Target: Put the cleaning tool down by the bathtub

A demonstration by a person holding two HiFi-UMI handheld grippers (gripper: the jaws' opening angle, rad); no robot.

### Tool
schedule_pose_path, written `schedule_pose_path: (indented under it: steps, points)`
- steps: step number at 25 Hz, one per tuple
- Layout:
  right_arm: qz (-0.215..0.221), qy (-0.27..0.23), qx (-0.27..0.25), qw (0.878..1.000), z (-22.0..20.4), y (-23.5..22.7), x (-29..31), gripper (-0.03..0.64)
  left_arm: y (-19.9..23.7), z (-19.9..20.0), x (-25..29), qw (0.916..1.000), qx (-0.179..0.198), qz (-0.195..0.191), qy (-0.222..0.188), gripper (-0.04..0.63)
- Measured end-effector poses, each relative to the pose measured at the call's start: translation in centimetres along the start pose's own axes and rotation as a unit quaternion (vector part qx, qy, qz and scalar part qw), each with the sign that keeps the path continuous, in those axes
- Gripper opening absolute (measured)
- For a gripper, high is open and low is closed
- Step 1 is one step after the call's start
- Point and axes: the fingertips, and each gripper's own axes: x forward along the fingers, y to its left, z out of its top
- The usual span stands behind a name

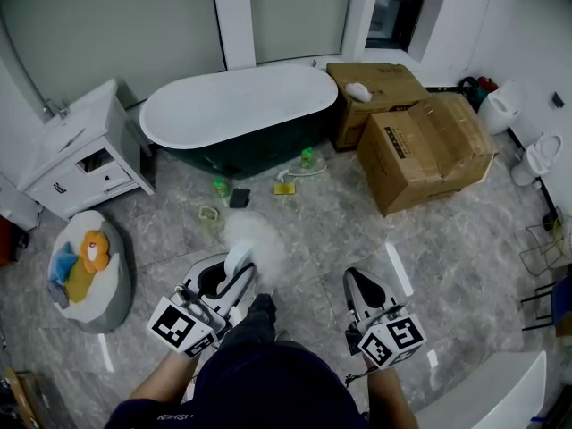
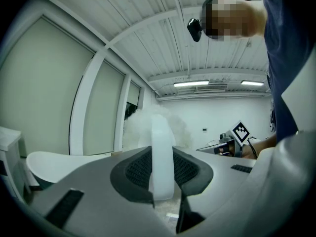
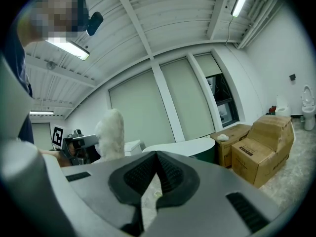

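Observation:
The cleaning tool is a fluffy white duster with a flat white handle. My left gripper is shut on that handle, and the fluffy head sticks out beyond the jaws. It hangs above the grey floor, some way short of the bathtub, a white tub with a dark green outside. The right gripper view shows the duster off to its left. My right gripper is to the right of the left one, its jaws together with nothing between them.
Two cardboard boxes stand right of the tub. Small green bottles and a yellow item lie on the floor before it. A white cabinet and a grey cushion with toys are at left, a toilet at far right.

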Motion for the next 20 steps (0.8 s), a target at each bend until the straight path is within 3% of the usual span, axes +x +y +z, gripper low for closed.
schedule_pose_path:
  steps: [8, 20]
  points:
    - [-0.012, 0.008, 0.007, 1.0, 0.2, -2.2, 3.5, 0.005, 3.5, -1.0, 3.1, 0.9999, -0.012, -0.011, 0.004, 0.103]
    - [-0.017, 0.024, 0.01, 1.0, 2.3, -4.4, 14.9, 0.005, 14.1, -1.4, 8.6, 0.9991, -0.03, -0.026, 0.016, 0.101]
